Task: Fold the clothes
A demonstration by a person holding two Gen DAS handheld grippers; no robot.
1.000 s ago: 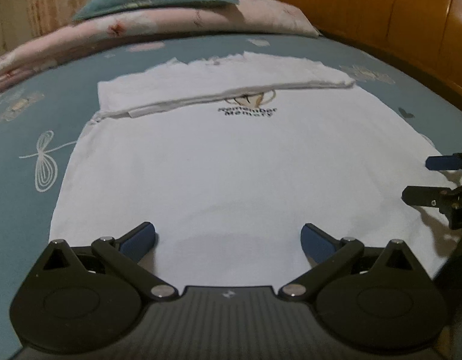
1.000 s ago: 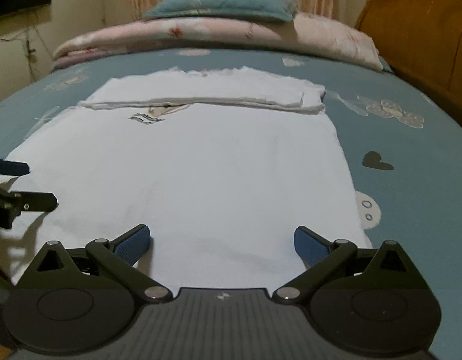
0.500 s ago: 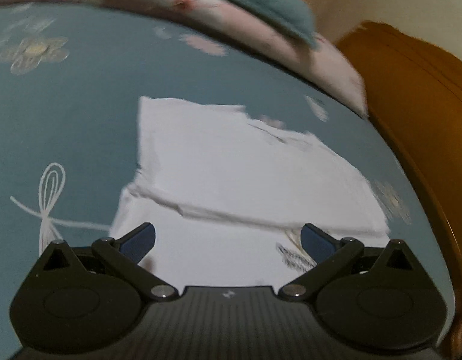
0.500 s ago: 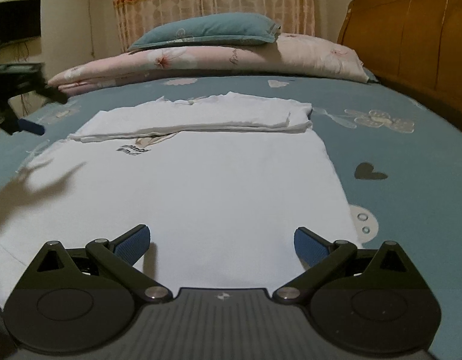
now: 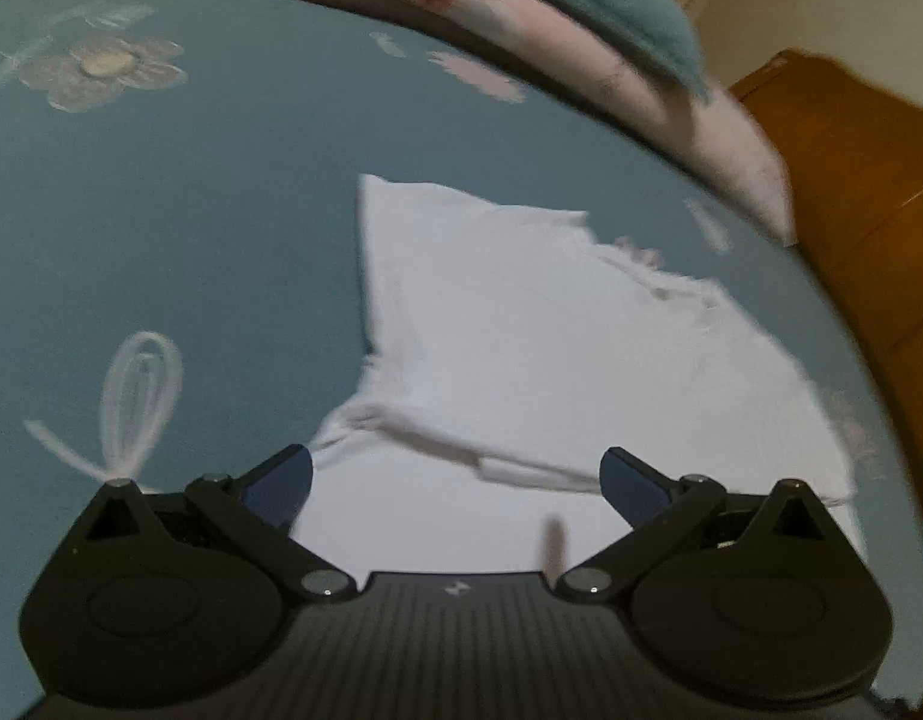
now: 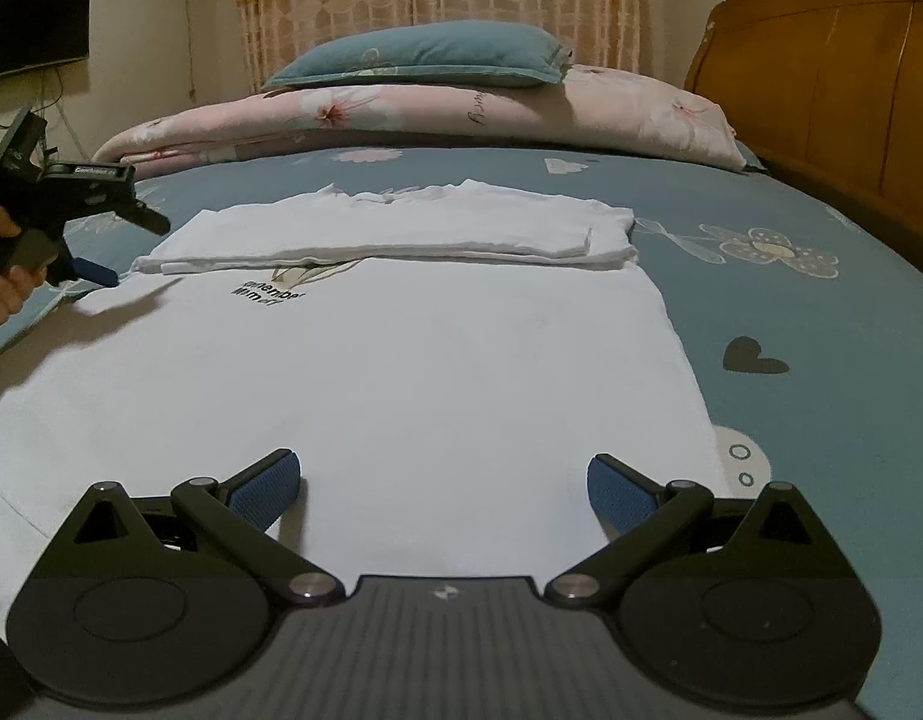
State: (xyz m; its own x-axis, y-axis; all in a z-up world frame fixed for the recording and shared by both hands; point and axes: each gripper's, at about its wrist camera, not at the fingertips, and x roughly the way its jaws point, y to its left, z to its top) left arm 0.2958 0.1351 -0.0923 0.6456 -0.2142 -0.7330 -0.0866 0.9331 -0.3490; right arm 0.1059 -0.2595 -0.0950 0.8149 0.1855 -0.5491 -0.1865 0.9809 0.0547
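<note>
A white T-shirt [image 6: 371, 372] lies flat on the blue bedsheet, its top part folded down over the body as a band [image 6: 401, 234], above a black printed text [image 6: 266, 297]. My right gripper [image 6: 443, 483] is open and empty, low over the shirt's near hem. My left gripper [image 5: 455, 477] is open and empty, hovering over the left end of the folded band [image 5: 521, 330]. It also shows in the right wrist view [image 6: 137, 246], held by a hand at the shirt's far left corner.
A blue bedsheet [image 6: 821, 330] with flower and heart prints covers the bed. A pink folded quilt [image 6: 461, 114] with a teal pillow [image 6: 419, 54] lies at the far end. A wooden headboard [image 6: 833, 78] stands on the right.
My left gripper has moved from the shirt's near hem up to the left end of the folded band. My right gripper has risen slightly and stays over the hem.
</note>
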